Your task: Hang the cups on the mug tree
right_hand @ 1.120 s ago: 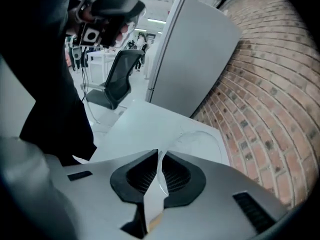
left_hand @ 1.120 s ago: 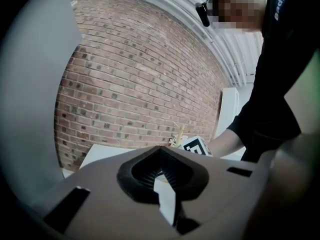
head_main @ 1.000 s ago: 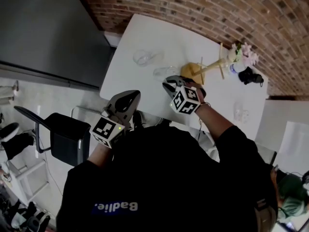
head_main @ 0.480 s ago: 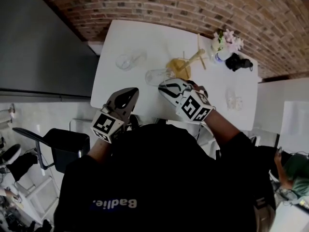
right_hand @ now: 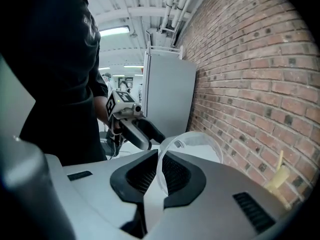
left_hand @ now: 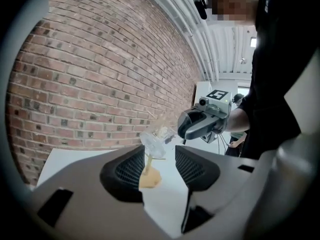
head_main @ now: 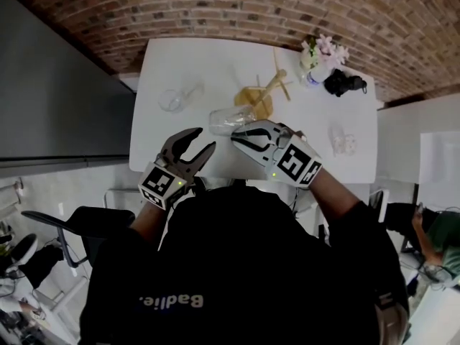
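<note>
A clear cup (head_main: 228, 118) hangs above the white table (head_main: 208, 63), lying on its side, with my right gripper (head_main: 244, 131) shut on its rim. In the right gripper view the cup's wall (right_hand: 192, 146) is pinched between the pads. The wooden mug tree (head_main: 263, 94) stands just beyond it with bare pegs. My left gripper (head_main: 198, 143) hovers at the table's near edge; its jaws have just been opening, and nothing is between them. In the left gripper view the held cup (left_hand: 156, 140) and the mug tree's base (left_hand: 149, 177) show past the open jaws. A second clear cup (head_main: 172, 99) lies at the table's left.
A third clear cup (head_main: 341, 140) stands at the table's right. A vase of flowers (head_main: 320, 52) and a black object (head_main: 343, 83) sit at the far right corner. A brick wall (head_main: 215, 6) runs behind the table, and a dark chair (head_main: 79, 225) stands at the lower left.
My left gripper's jaws went from shut to open as it moved toward the table. The right gripper has lifted the clear cup off the table, near the mug tree.
</note>
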A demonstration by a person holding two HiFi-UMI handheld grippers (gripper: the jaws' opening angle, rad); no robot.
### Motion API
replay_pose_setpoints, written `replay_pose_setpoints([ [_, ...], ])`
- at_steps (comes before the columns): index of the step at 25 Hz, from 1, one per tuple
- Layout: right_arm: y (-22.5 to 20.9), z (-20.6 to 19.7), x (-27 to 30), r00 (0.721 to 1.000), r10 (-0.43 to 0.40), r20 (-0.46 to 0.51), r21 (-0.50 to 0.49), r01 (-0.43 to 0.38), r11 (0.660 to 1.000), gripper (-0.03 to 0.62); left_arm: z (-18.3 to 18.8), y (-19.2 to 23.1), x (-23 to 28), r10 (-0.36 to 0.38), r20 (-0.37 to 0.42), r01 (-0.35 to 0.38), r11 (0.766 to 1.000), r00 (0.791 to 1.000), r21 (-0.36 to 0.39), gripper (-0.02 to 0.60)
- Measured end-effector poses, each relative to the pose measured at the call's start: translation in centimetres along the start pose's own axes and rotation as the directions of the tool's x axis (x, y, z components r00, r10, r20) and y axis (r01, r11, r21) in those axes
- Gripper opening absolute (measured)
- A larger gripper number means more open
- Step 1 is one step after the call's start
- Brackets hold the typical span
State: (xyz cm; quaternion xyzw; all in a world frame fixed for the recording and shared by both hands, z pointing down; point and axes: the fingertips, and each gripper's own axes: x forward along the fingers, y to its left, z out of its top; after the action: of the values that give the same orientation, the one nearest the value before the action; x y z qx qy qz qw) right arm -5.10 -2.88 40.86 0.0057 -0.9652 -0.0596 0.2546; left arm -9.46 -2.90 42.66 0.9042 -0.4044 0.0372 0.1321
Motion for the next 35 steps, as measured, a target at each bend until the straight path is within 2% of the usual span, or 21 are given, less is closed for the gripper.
replay_pose_setpoints([
  [6,0.3,1.0,-0.6,0.996,0.051,0.073,0.051,-0.055,0.997,0.049,-0.1,-0.2,2.1,-0.098,-0.045,0.100,0.993,0.994,0.065,0.315],
  [11,0.3,2.4,-1.2,0.977,0.118,0.176,0.118,-0.140,0.983,0.049,1.6,-1.0,2.7,-0.192,-0.054,0.197,0.973,0.980,0.123,0.357],
  [16,0.6,3.1,-1.2,0.951,0.193,0.240,0.139,-0.230,0.963,0.048,1.1,-1.6,3.6,-0.257,-0.085,0.268,0.952,0.963,0.151,0.365],
  [19,0.6,3.2,-0.9,0.940,0.215,0.266,0.152,-0.261,0.953,0.048,1.3,-1.4,3.8,-0.246,-0.087,0.257,0.956,0.965,0.145,0.336],
  [22,0.3,3.0,-0.7,0.925,0.220,0.310,0.193,-0.288,0.938,0.048,1.1,-0.9,3.7,-0.228,-0.077,0.237,0.962,0.971,0.138,0.334],
  [24,-0.1,2.6,-0.6,0.917,0.216,0.335,0.217,-0.298,0.930,0.049,1.0,-0.7,3.8,-0.215,-0.100,0.226,0.968,0.971,0.113,0.334],
  [31,-2.3,2.1,-0.5,0.882,0.147,0.448,0.282,-0.296,0.913,0.061,1.6,0.8,4.5,-0.176,-0.099,0.187,0.976,0.979,0.113,0.333],
  [35,-3.5,1.4,-0.5,0.857,0.093,0.508,0.351,-0.304,0.886,0.071,2.0,1.6,4.9,-0.151,-0.124,0.167,0.978,0.981,0.129,0.333],
])
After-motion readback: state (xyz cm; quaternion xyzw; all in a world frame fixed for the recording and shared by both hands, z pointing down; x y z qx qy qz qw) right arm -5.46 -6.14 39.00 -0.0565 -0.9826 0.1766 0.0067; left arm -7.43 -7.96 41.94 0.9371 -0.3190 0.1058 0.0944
